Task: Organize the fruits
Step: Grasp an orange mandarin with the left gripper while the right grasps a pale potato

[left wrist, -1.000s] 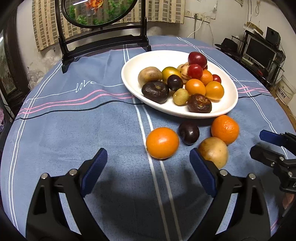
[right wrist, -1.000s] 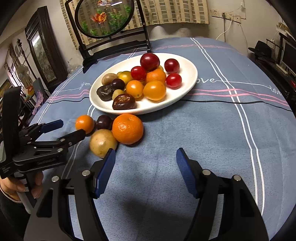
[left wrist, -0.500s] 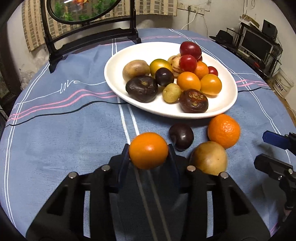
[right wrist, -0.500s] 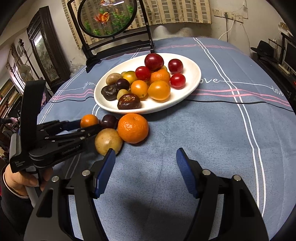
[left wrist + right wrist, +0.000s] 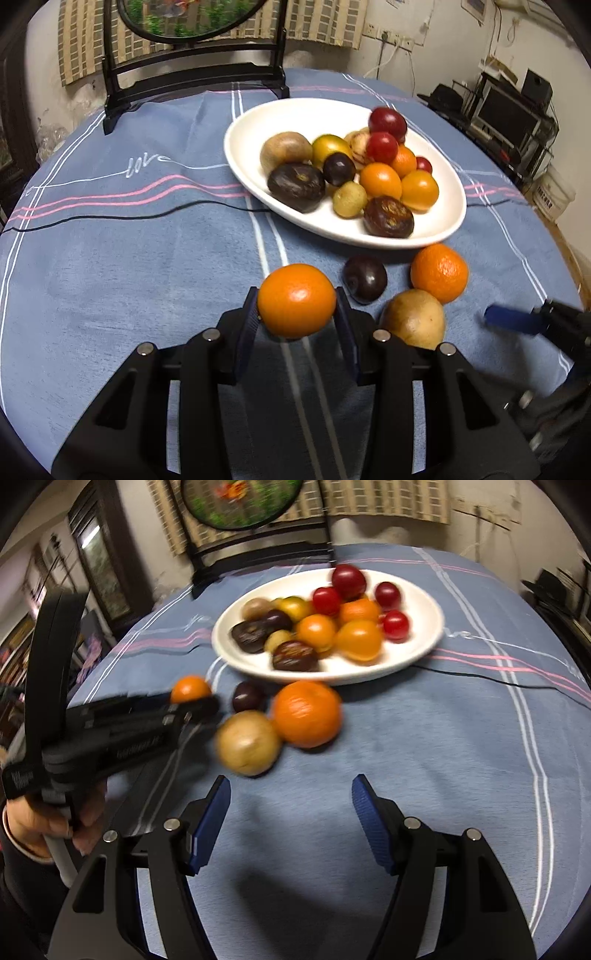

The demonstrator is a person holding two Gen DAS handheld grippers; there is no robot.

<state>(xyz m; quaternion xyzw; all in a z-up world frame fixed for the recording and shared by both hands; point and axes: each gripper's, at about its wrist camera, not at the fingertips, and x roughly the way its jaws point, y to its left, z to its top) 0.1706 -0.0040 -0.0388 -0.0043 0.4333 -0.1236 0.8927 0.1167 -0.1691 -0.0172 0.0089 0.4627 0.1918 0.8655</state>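
Note:
My left gripper (image 5: pixel 297 306) is shut on a small orange (image 5: pixel 296 300) and holds it just above the cloth; it also shows in the right wrist view (image 5: pixel 191 689). A dark plum (image 5: pixel 365 278), a rough orange (image 5: pixel 439 272) and a tan fruit (image 5: pixel 413 318) lie on the cloth before the white plate (image 5: pixel 255 122), which holds several fruits. My right gripper (image 5: pixel 290 799) is open and empty, just short of the tan fruit (image 5: pixel 248 743) and the rough orange (image 5: pixel 306 714).
A black mirror stand (image 5: pixel 192 70) stands at the table's far edge behind the plate. The blue striped tablecloth (image 5: pixel 110 258) covers the round table. Shelves with electronics (image 5: pixel 509 110) stand off to the right.
My left gripper closed on the small orange and has lifted it slightly. My right gripper moved forward, closer to the loose fruits, still open.

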